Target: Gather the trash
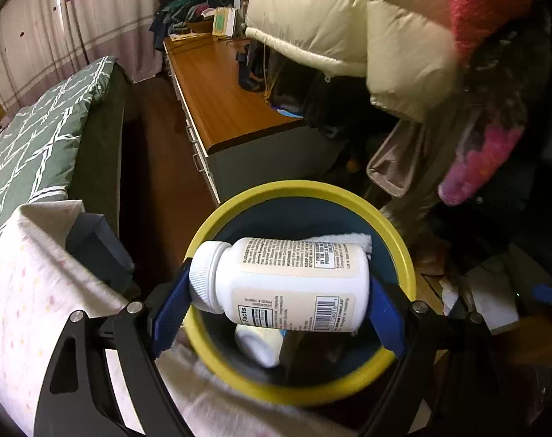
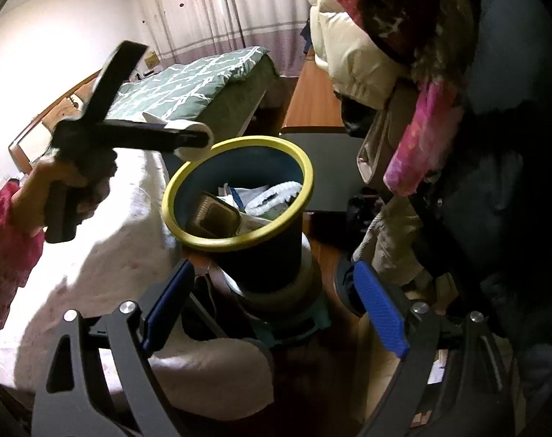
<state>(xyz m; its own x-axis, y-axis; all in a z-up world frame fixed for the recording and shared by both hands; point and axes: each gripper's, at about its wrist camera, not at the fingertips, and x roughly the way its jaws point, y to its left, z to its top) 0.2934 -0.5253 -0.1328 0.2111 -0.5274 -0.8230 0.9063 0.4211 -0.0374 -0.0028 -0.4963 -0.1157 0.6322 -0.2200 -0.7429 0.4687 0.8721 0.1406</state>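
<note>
Two handheld grippers work over a trash bin in a cluttered bedroom. Nearest, in the left wrist view, the left gripper [image 1: 279, 291] has its blue pads pressed on the two ends of a white pill bottle [image 1: 290, 284]. The bottle lies sideways, its long axis running straight across from one jaw to the other, ribbed cap toward the left pad. It hangs directly above the mouth of the yellow-rimmed bin [image 1: 403, 255], so letting go should drop it straight in. Below it, inside the bin, sits what looks like another small white bottle [image 1: 257, 346], though blur makes that uncertain.

From the right wrist view, the right gripper [image 2: 276, 313] stands with jaws spread wide and nothing between them, lower down and short of the bin, so the left hand is the nearer one. Paper scraps and a dark tray [image 2: 212, 215] already lie in the bin.

Farther off are a bed with a green patterned quilt [image 1: 39, 138], a wooden-topped dresser [image 1: 221, 109], hanging coats [image 1: 349, 18] and pale curtains [image 1: 105, 18].
</note>
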